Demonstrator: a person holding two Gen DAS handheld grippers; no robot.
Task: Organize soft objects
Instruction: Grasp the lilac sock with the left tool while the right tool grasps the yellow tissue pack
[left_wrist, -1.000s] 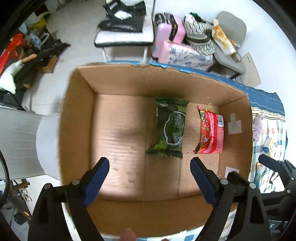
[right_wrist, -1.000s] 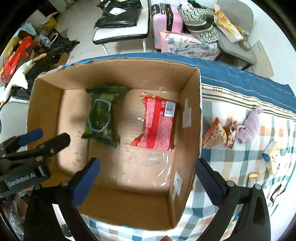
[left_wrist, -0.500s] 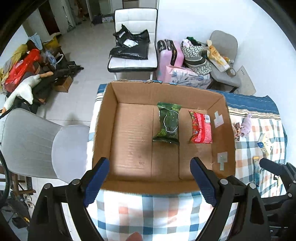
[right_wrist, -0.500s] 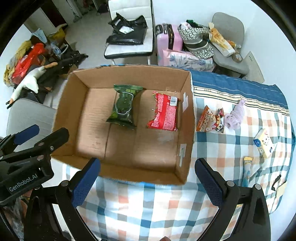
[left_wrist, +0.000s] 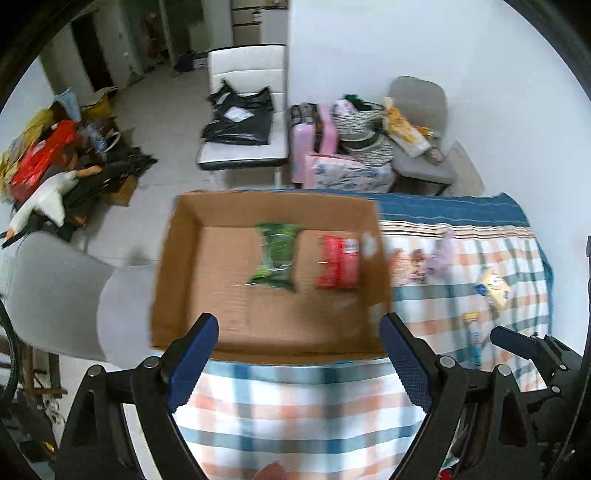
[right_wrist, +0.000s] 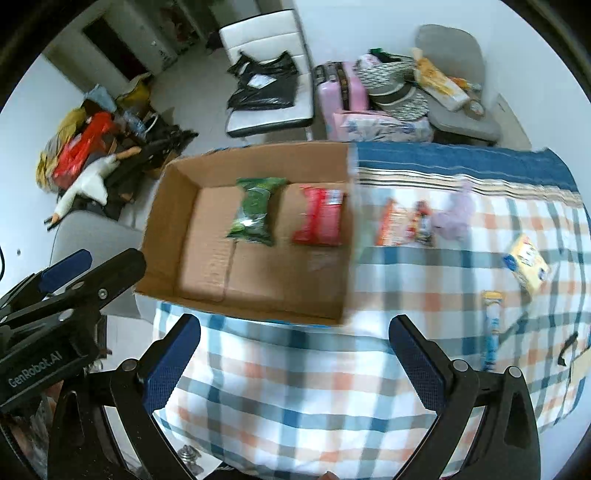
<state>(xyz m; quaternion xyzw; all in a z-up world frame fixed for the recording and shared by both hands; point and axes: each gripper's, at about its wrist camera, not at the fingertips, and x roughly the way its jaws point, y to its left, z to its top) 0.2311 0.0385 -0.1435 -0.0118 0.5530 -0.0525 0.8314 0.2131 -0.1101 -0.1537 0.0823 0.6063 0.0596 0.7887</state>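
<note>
— What is in the box?

— The cardboard box (right_wrist: 255, 280) sits on the left end of the checked cloth (right_wrist: 314, 387), its open top toward me. On its floor lie two soft packets side by side, near each other but apart: a green packet (right_wrist: 255, 212) on the left and a red packet (right_wrist: 321, 218) on the right, close to the box's right wall.

— And outside it?

— Just beyond that right wall, on the cloth, I see an orange snack packet (right_wrist: 391, 223), then a small dark-and-red wrapper (right_wrist: 421, 223) beside it, then a pale lilac soft thing (right_wrist: 452, 219). These are blurred, so I cannot say whether they touch. Further right lies a yellow packet (right_wrist: 526, 264), and nearer me a thin blue-and-yellow stick packet (right_wrist: 491, 328), well apart from the box.

— Your fingers?

— My left gripper (left_wrist: 299, 363) is spread wide with nothing between its blue pads (left_wrist: 192, 363); it hangs over the cloth just short of the box's near wall. My right gripper (right_wrist: 295, 363) is likewise spread and empty, above the cloth in front of the box.

— And around the bed?

— A grey chair (left_wrist: 55, 295) stands by the box's left side. On the floor behind are a white chair (left_wrist: 247, 110) with a black bag (left_wrist: 238, 118) on it, a pink suitcase (left_wrist: 314, 136), and a toy goose (left_wrist: 44, 203) among the clutter at left.
</note>
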